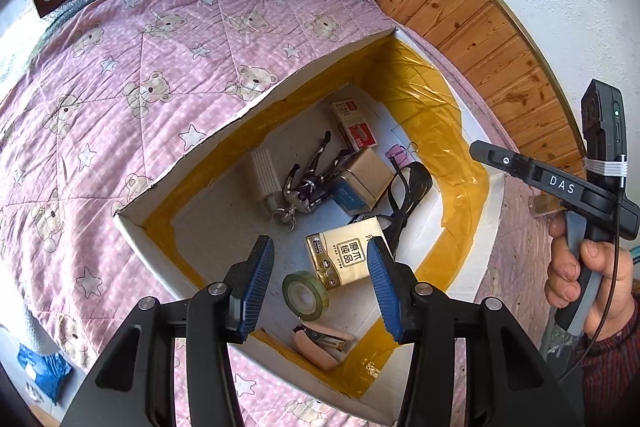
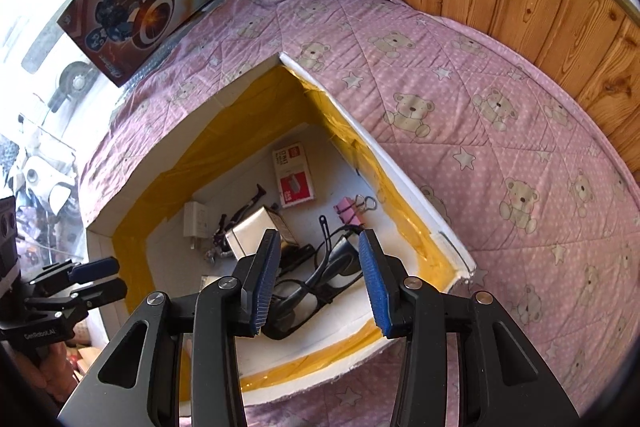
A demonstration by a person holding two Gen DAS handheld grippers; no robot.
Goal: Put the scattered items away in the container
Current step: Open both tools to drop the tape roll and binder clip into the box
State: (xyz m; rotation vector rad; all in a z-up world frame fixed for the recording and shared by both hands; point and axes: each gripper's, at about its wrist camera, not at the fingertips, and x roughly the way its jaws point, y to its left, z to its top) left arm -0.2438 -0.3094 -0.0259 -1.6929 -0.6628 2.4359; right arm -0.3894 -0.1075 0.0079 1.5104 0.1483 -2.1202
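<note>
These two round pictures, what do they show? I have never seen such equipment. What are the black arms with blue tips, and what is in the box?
No robot here: a person holds a hand tool with two fingers in each hand, each carrying a wide-angle camera. One picture looks along the left gripper, the other along the right gripper. Both are open and hold nothing. Below them a white box lined with yellow tape sits on a pink bear quilt. Inside lie glasses, a tape roll, a stapler, a staple box, a pink clip and a white charger.
</note>
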